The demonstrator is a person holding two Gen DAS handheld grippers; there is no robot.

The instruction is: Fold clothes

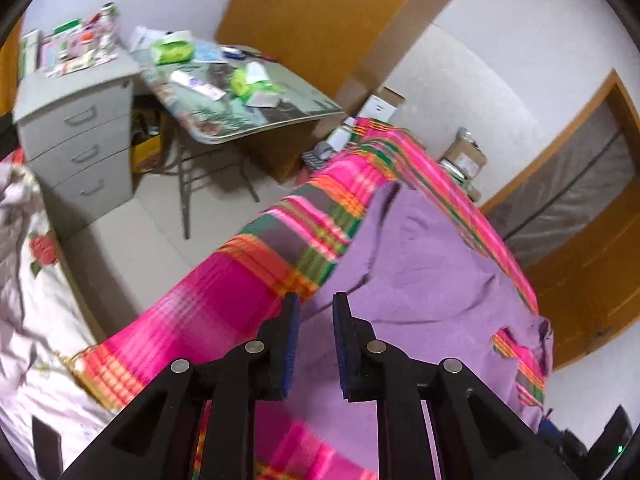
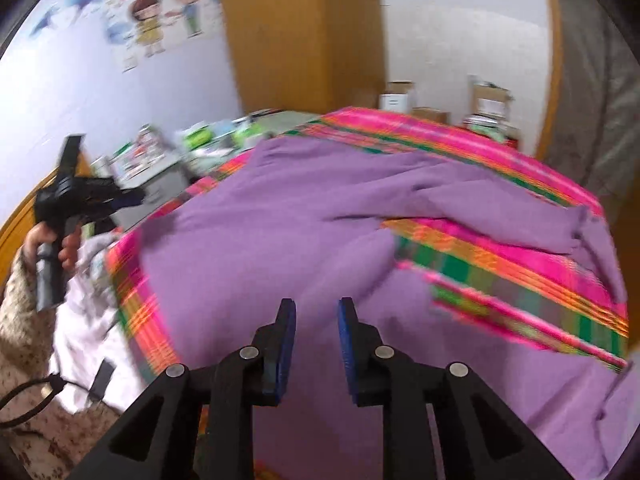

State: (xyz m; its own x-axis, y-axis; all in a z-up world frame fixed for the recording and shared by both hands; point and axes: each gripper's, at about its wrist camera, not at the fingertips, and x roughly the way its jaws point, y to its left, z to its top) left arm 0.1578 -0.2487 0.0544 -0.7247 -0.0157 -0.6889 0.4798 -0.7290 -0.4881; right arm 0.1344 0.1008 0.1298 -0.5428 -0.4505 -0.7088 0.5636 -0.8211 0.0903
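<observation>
A purple garment (image 2: 304, 216) lies spread and rumpled over a pink, orange and green striped cloth (image 2: 516, 256) that covers the bed. In the left wrist view the same purple garment (image 1: 424, 272) reaches from the middle to the right edge of the striped cloth (image 1: 224, 296). My left gripper (image 1: 316, 304) hovers over the garment's left edge, jaws apart, nothing between them. My right gripper (image 2: 317, 308) hangs above the garment's near part, jaws apart and empty. The left gripper (image 2: 132, 197) also shows far left in the right wrist view, held by a hand (image 2: 68, 248).
A grey drawer cabinet (image 1: 76, 144) and a cluttered folding table (image 1: 240, 92) stand beyond the bed's left side. A white floral sheet (image 1: 28, 280) lies at left. Boxes (image 2: 488, 104) stand by the far wall, a wooden door (image 1: 592, 248) at right.
</observation>
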